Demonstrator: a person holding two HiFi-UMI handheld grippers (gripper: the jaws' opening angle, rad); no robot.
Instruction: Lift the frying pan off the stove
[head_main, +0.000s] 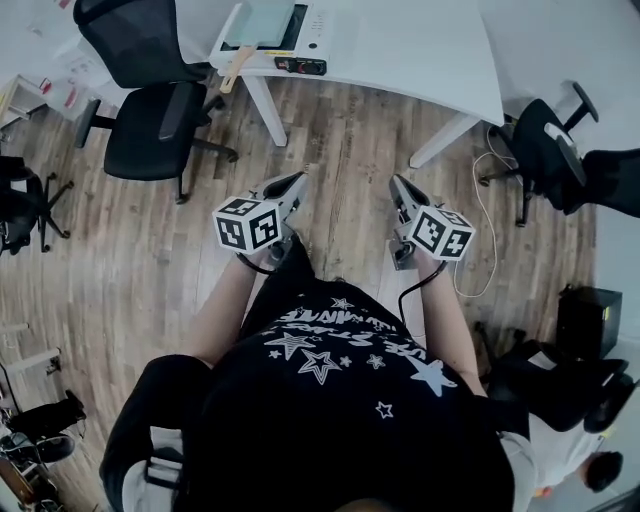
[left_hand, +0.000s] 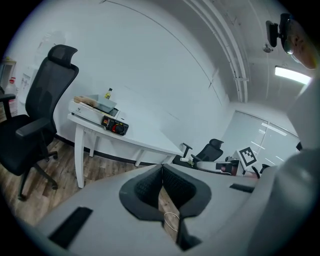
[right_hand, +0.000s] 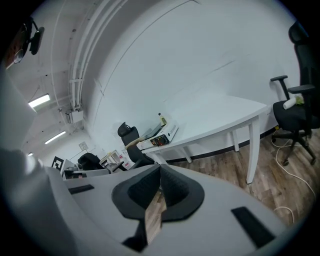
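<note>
A white portable stove (head_main: 285, 45) stands at the left end of the white table (head_main: 420, 50), far ahead of me. On it lies a flat rectangular frying pan (head_main: 262, 22) whose wooden handle (head_main: 237, 68) juts over the table's edge. My left gripper (head_main: 298, 180) and right gripper (head_main: 398, 183) hover side by side over the wooden floor, well short of the table, both shut with nothing between the jaws. In the left gripper view, the stove (left_hand: 102, 120) and pan (left_hand: 95, 102) show beyond the closed left gripper (left_hand: 161, 167). The right gripper view shows the stove (right_hand: 160, 136) past the closed right gripper (right_hand: 160, 167).
A black office chair (head_main: 150, 100) stands left of the table, near the stove's end. Another black chair (head_main: 545, 140) sits at the right, with a white cable (head_main: 485, 230) trailing on the floor. A small bottle (left_hand: 108, 93) stands behind the stove. Dark bags (head_main: 560, 380) lie at my right.
</note>
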